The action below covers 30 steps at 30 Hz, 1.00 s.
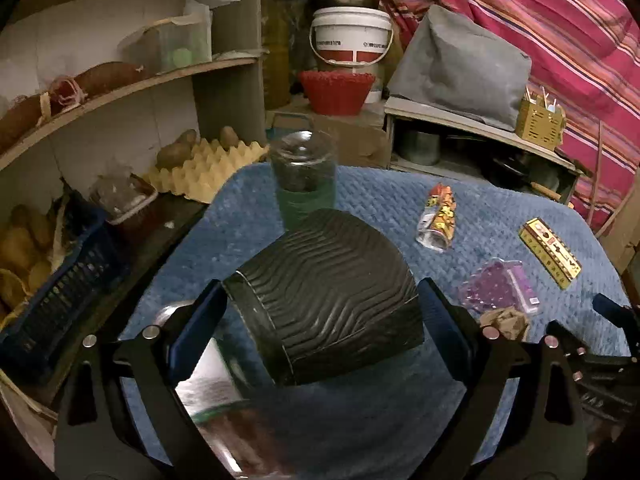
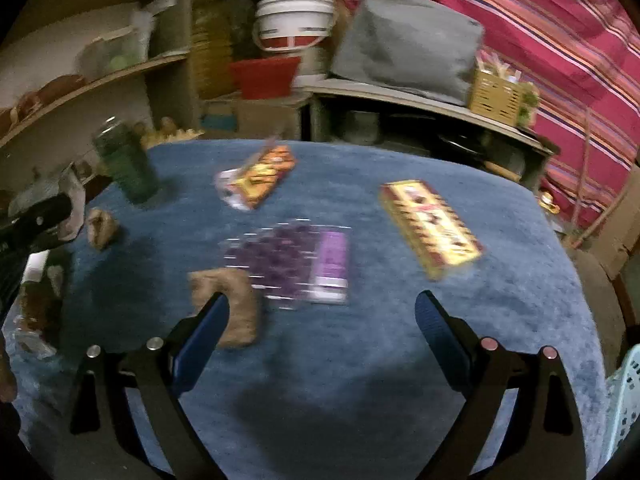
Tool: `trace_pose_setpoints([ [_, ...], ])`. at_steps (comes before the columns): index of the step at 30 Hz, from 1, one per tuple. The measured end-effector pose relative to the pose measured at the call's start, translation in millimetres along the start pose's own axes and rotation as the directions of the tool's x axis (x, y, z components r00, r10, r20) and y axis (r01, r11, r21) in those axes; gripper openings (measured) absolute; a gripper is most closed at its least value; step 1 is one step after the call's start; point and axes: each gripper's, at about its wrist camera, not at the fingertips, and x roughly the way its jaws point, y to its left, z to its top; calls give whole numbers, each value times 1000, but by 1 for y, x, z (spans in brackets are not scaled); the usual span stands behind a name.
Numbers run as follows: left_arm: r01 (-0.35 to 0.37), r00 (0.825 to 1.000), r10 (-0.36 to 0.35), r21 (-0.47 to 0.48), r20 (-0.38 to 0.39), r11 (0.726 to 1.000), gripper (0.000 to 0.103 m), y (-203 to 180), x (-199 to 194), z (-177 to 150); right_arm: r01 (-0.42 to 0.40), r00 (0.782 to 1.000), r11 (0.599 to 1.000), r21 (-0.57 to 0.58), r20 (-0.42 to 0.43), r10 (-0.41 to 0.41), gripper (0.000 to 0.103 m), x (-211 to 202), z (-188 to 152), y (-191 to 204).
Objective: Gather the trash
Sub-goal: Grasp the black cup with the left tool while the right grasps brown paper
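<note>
My left gripper is shut on a black ribbed paper cup, held tilted over a shiny steel bowl. On the blue cloth lie an orange snack wrapper, a purple blister pack, a yellow box and a crumpled brown paper. The right wrist view is blurred. There my right gripper stands open above the cloth, its left finger over the crumpled brown paper. Just beyond are the purple blister pack, the yellow box and the orange snack wrapper. A second brown paper wad lies at left.
A glass jar with a green band stands at the table's far side. Shelves on the left hold an egg tray and a blue crate. Behind are a red basket and a white bucket. A pale plastic basket sits off the right edge.
</note>
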Motion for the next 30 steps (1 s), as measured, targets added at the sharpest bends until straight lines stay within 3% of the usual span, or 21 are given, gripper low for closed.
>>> trace_pose_setpoints([
  [9, 38, 999, -38, -11, -7, 999, 92, 27, -4, -5, 51, 998, 996, -79, -30, -54, 90, 25, 1, 44],
  [11, 49, 999, -49, -15, -10, 999, 92, 30, -3, -6, 50, 998, 995, -86, -39, -53, 78, 27, 1, 46],
  [13, 62, 998, -62, -22, -16, 998, 92, 30, -1, -7, 14, 997, 997, -79, -74, -20, 53, 32, 1, 45],
  [16, 64, 998, -64, -16, -28, 998, 92, 27, 3, -10, -32, 995, 997, -73, -98, 25, 35, 36, -1, 47],
  [22, 87, 996, -88, -18, -31, 996, 92, 18, 3, -10, -39, 999, 996, -82, -31, 36, 33, 17, -1, 36],
  [30, 141, 990, -141, 0, -8, 990, 92, -9, -6, -10, 34, 998, 999, -27, 58, -33, 33, -36, 2, -32],
])
